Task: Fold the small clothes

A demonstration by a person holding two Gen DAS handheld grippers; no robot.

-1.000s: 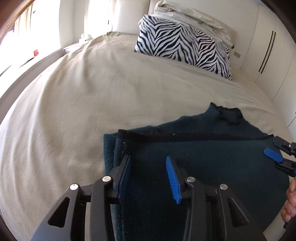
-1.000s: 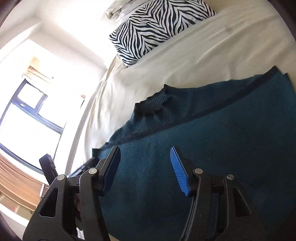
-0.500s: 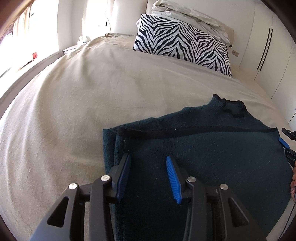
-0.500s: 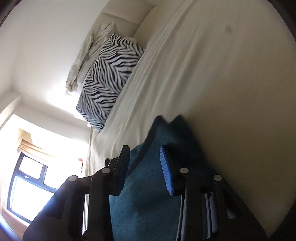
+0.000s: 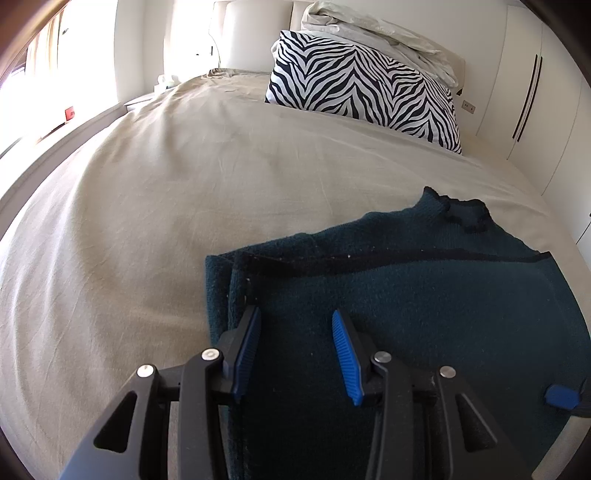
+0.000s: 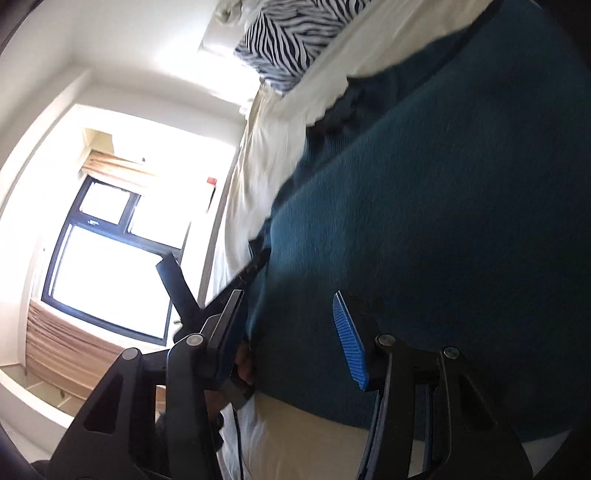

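A dark teal knitted sweater (image 5: 424, 295) lies partly folded on the beige bed sheet (image 5: 184, 206), collar at the far right. My left gripper (image 5: 293, 347) is open, hovering over the sweater's folded left edge, holding nothing. My right gripper (image 6: 288, 332) is open over the sweater (image 6: 443, 203) near its front edge, tilted sideways, empty. A blue pad of the right gripper (image 5: 561, 397) shows at the lower right in the left wrist view. The left gripper's black arm (image 6: 181, 280) shows in the right wrist view.
A zebra-striped pillow (image 5: 362, 92) with crumpled white bedding (image 5: 380, 33) on it sits at the headboard. White wardrobe doors (image 5: 532, 96) stand at the right. A bright window (image 6: 107, 269) is left of the bed. The bed's front edge (image 6: 332, 443) is near.
The right gripper swung round from the sweater's right side to its front edge and opened wider. The left gripper stayed open over the left fold, drawing back slightly.
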